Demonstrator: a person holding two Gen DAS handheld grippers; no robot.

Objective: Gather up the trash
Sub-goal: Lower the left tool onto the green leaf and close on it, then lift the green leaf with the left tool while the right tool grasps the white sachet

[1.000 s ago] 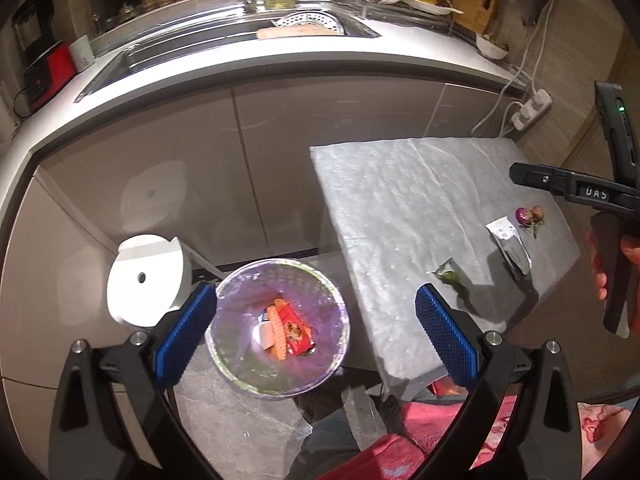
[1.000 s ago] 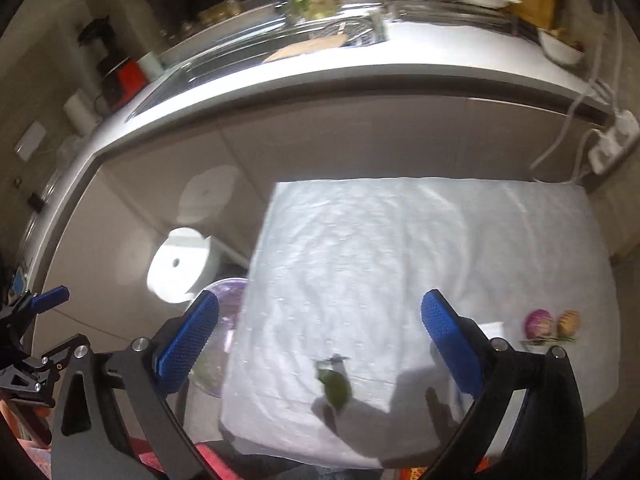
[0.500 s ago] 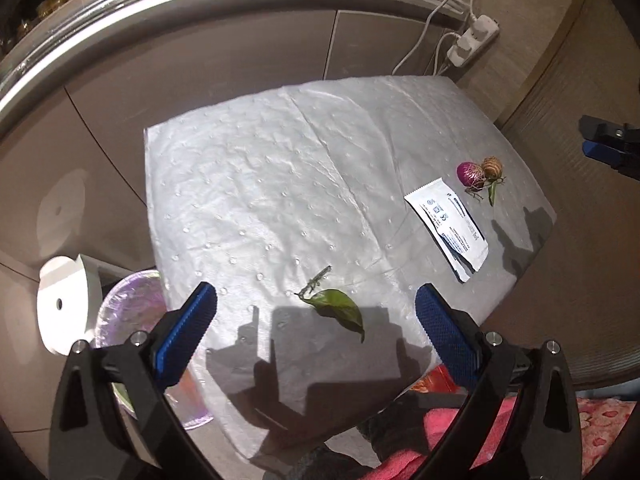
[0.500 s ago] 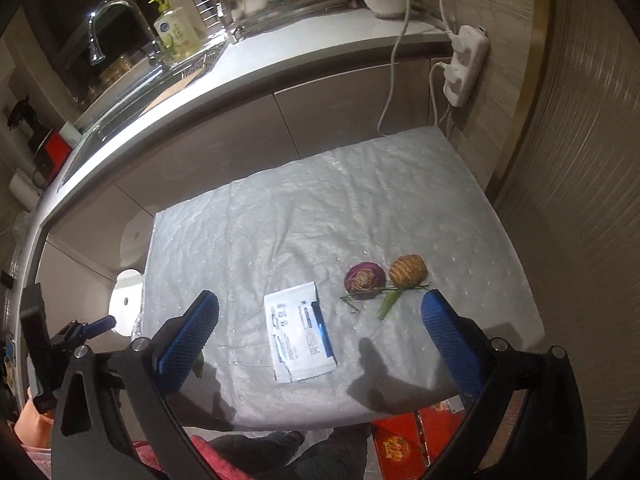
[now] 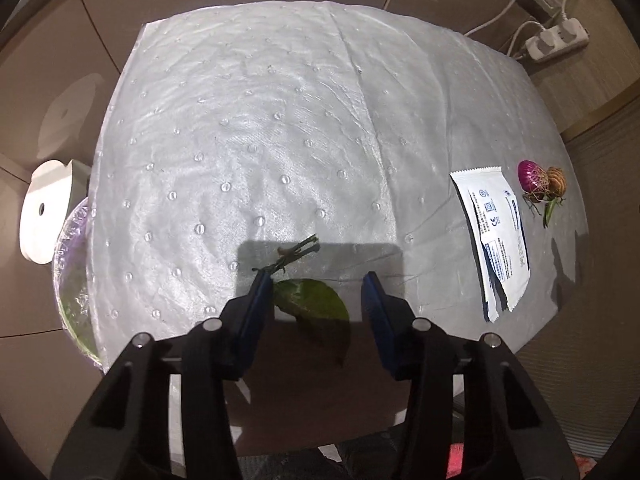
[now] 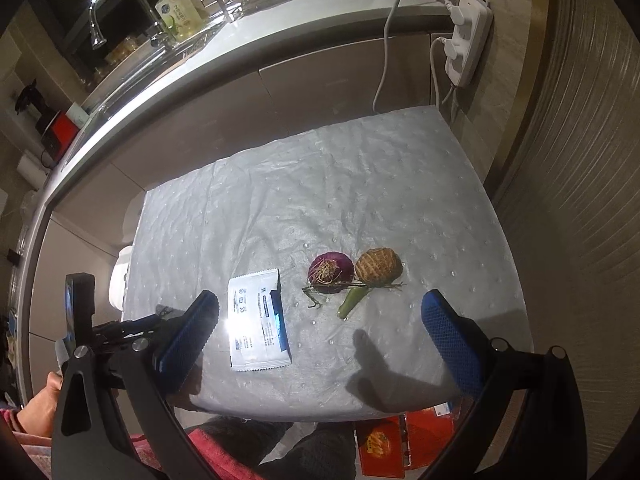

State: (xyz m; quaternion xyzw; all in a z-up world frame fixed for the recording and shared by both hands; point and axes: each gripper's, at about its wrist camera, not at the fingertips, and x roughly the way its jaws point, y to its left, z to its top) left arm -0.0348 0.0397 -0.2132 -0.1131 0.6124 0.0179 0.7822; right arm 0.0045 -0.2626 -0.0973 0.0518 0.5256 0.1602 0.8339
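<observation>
Green leaf (image 5: 310,300) lying between parted left gripper (image 5: 316,294) pads, only left view showing it. Right gripper (image 6: 320,330) hanging wide open over packet (image 6: 258,316); onion (image 6: 331,272) beyond.

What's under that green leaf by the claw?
The leaf lies on the grey dimpled cloth, between the left claw's open fingers. Whatever is beneath the cloth is covered.

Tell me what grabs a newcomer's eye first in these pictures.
The green leaf lies near the front edge of the grey cloth, between the open blue fingers of the left gripper. Farther right lie a white packet and a purple onion piece beside a brown root end.
</observation>
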